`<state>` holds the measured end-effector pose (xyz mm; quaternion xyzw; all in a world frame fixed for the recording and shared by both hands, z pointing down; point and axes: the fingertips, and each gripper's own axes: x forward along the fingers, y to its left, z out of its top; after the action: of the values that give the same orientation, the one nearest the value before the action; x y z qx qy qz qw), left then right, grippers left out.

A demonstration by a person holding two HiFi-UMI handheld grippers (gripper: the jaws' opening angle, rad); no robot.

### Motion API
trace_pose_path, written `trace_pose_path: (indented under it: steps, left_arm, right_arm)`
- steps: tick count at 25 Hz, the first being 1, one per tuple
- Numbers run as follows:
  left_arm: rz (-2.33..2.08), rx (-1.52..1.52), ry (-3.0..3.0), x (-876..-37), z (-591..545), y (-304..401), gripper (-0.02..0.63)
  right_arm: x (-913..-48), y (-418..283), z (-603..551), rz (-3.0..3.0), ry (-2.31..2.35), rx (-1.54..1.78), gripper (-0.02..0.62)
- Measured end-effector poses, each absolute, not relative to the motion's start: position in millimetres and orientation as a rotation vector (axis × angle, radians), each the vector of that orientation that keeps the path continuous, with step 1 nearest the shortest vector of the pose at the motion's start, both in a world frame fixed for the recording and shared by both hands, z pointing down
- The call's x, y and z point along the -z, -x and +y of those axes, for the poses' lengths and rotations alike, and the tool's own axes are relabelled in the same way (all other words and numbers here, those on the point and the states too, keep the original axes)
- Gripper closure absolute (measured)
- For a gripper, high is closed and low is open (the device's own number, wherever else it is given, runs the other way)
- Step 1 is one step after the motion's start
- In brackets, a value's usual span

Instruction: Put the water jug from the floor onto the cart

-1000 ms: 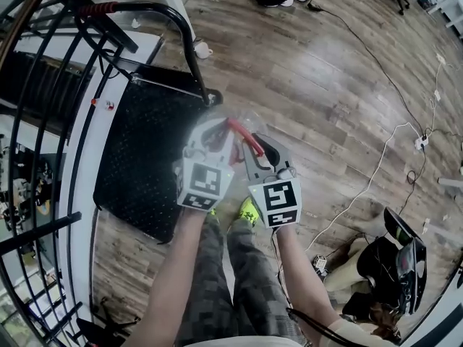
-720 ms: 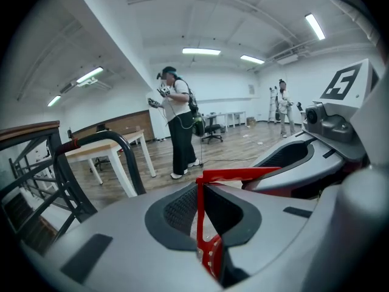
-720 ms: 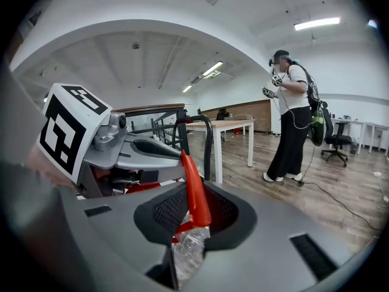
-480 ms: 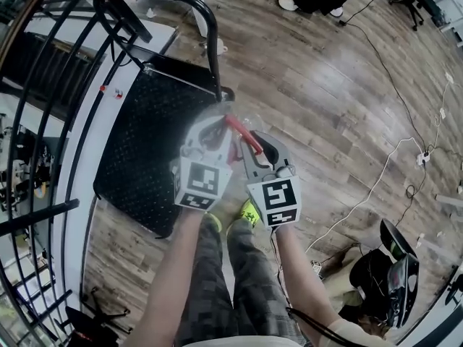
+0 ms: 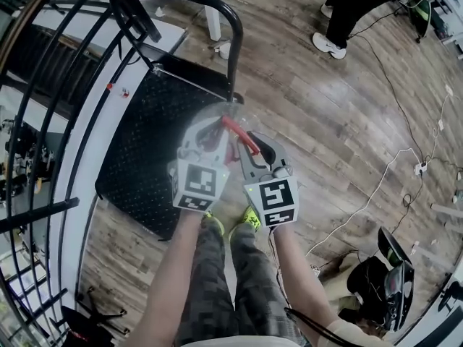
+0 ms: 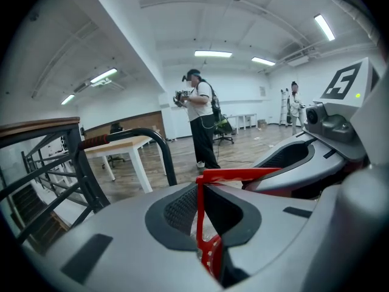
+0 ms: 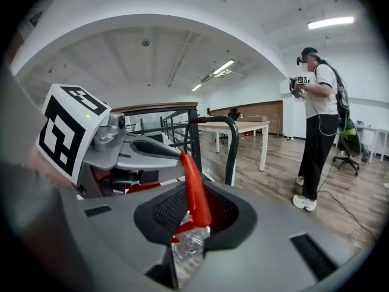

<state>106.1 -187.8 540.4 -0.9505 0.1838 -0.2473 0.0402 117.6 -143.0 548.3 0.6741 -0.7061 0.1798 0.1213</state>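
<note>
**Jug hanging on a thin handle, cart deck just ahead**

My left hand-held gripper [image 6: 203, 208] is nearly closed, its pads pinched on the upright end of the red handle [image 6: 243, 175]. My right hand-held gripper [image 7: 193, 215], close beside it, is clamped a little wider on the sloping stretch of the same strap. Below both pairs of jaws hangs the clear water jug [image 5: 230, 113], which looks to be off the floor [image 5: 340, 121], so its whole weight rides on that one narrow strip of plastic. I judge that to be the main danger. The handle is slim and smooth, so if either grip eases, or I pull the two grippers apart, the strap could slide through the pads or twist, and the jug would drop.

Ahead and to the left of my grippers lies the black cart deck [image 5: 148, 147]. From the head view the jug seems to sit over its near corner, though I cannot tell how much of it is above the deck. Beyond the jaws rises the cart's push bar [image 5: 235, 42]. A swinging jug could knock against that bar's upright or catch the deck's edge, and a bump might roll the cart away. Set down half on the edge, it could tip back toward my feet [image 5: 249, 215], just under my wrists.
</note>
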Motion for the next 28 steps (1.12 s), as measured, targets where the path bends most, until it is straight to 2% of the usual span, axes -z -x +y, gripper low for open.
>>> trace_pose_path:
  steps: [28]
  left_arm:
    - [0.804,0.797,2.928,-536,-314,54,0.572]
  right_arm:
    - [-542,34,-272,-2.156,-1.798,-0.495,0.522]
